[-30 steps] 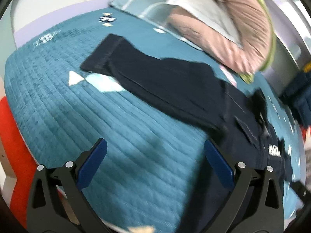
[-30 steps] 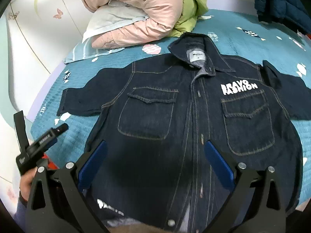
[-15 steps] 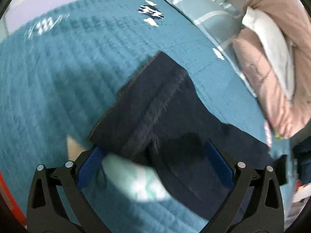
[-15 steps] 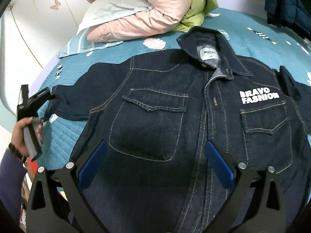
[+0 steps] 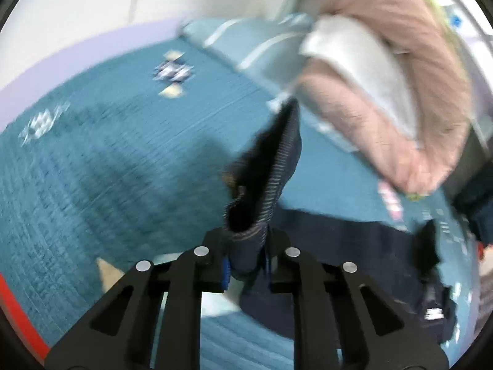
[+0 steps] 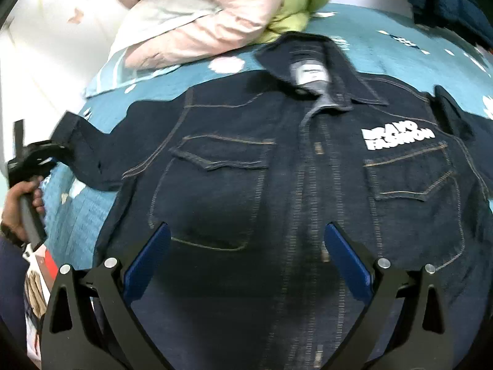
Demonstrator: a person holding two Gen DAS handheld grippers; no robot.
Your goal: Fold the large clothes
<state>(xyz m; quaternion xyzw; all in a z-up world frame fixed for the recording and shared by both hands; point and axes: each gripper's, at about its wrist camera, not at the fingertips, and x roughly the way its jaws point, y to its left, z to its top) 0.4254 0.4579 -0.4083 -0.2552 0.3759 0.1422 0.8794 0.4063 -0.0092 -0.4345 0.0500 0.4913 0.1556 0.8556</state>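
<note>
Jacket (image 6: 277, 185), dark denim, lies face up and spread flat on my teal bedspread (image 5: 107, 154), collar toward the pillows (image 6: 191, 30) at the head of the bed. A white logo sits above one chest pocket.

Half a second ago my left gripper (image 5: 246, 265) hovered open over the end of one sleeve (image 5: 268, 166). Now its jaws are clamped tight on the cuff, and the sleeve rises off the bedspread, standing up in front of the camera. The picture is smeared with motion. From the right camera I see that gripper (image 6: 40, 157) at the far left edge, with the sleeve end pulled up from the bed.

My right gripper (image 6: 246, 256) hangs over the lower front of the jacket, jaws wide, holding nothing; I cannot tell whether it touches the cloth.

I judge the first fold has begun: the sleeve is secured and ready to be carried inward across the chest. Both sleeves and the body remain unfolded.
</note>
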